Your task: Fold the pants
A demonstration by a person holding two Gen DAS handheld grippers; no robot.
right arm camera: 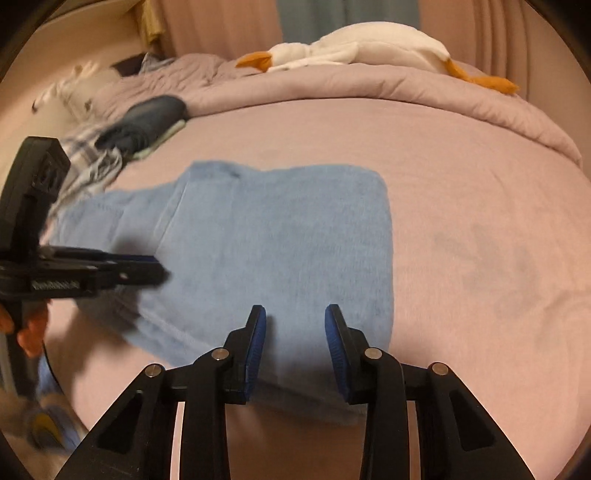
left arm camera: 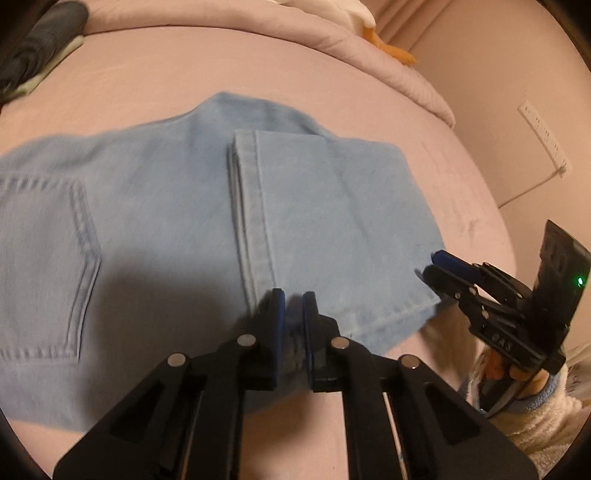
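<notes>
Pink bed (right arm camera: 461,177): pants (right arm camera: 280,236), comforter (right arm camera: 369,85), clothes pile (right arm camera: 147,118).

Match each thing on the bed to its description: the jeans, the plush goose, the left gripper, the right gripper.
Things:
1 jeans
2 plush goose
3 left gripper
4 right gripper

Descriptions:
A white, on the far duvet
B fingers nearly together at the folded hem
C light blue, legs folded over
D fingers spread apart above the denim

Pairs: 1-C, 2-A, 3-B, 4-D

A home bedroom: pink-sheeted bed (right arm camera: 443,155), rumpled duvet (right arm camera: 369,85), plush goose (right arm camera: 351,44), curtains (right arm camera: 221,26) behind.
</notes>
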